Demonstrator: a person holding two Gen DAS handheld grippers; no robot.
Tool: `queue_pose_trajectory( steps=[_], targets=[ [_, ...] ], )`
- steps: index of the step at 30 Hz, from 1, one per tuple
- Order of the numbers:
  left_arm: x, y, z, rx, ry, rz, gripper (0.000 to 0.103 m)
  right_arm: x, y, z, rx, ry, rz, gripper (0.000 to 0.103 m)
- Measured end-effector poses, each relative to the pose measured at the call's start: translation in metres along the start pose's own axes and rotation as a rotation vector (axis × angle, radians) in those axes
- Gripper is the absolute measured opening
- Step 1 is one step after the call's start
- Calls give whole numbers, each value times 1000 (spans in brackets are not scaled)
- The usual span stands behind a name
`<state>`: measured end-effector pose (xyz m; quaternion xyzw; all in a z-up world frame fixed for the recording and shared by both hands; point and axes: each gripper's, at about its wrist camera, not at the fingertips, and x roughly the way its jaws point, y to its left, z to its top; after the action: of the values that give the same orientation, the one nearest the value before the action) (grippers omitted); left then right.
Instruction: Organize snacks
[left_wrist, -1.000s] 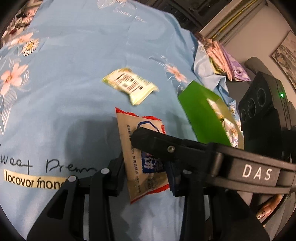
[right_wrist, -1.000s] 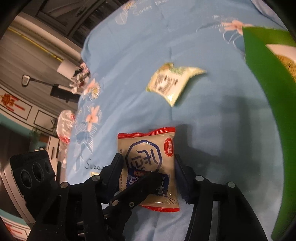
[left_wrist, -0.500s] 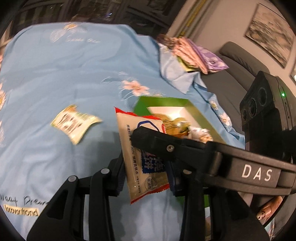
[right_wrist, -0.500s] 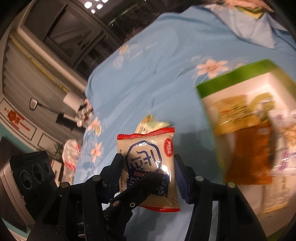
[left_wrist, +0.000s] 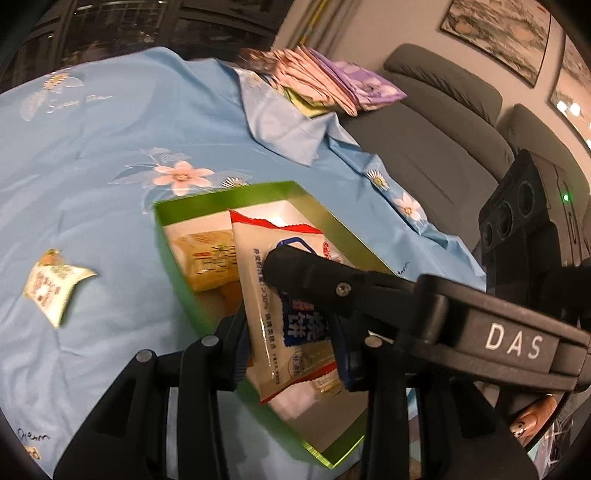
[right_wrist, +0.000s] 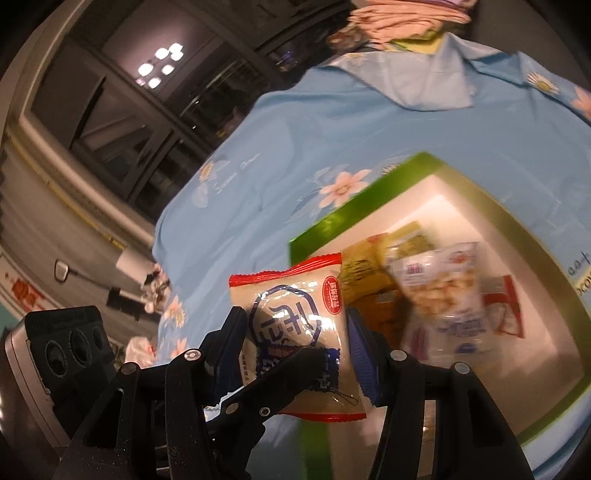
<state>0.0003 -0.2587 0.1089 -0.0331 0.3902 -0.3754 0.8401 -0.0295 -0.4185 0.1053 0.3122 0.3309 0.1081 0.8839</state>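
Note:
A white rice-cracker packet (left_wrist: 291, 295) with red ends and blue print hangs over the green box (left_wrist: 221, 194). My left gripper (left_wrist: 290, 343) is shut on its lower half. The right gripper (right_wrist: 295, 339) clamps the same packet (right_wrist: 295, 302) across its width; one of its fingers (left_wrist: 295, 266) crosses the packet's face in the left wrist view. The green box (right_wrist: 351, 206) has a white inside and holds several snack packets (right_wrist: 439, 291). A small yellow-green packet (left_wrist: 51, 284) lies loose on the cloth to the left of the box.
A light blue flowered cloth (left_wrist: 110, 147) covers the table. Folded pink and purple cloths (left_wrist: 325, 88) are stacked at its far edge. A grey sofa (left_wrist: 443, 129) stands to the right. Dark windows (right_wrist: 155, 110) lie beyond the table.
Both grippers have carried the cracker packet rightward and upward, from above the bare cloth to above the green box. The loose packet has fallen behind to the left. Both grips are unchanged.

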Motion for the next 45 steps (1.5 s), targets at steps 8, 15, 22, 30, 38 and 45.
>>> queue_pose_trajectory(
  steps=[8,15,22,30,38,45],
  targets=[
    [26,-11,-1,-4,68,-24,36,-4,-31,3,65,14,-31,57],
    [35,-12,-6,-25,107,-39,36,-4,-43,2,88,32,-56,57],
    [37,-13,-7,-31,126,-44,36,-3,-44,2,82,37,-97,57],
    [35,-9,-7,-33,125,-27,39,-5,-44,3,92,33,-127,57],
    [9,13,-2,-84,52,8,71,-8,-32,3,62,0,-141,68],
    [-22,58,10,-160,11,109,76,-4,-1,6,0,-43,-144,79]
  ],
)
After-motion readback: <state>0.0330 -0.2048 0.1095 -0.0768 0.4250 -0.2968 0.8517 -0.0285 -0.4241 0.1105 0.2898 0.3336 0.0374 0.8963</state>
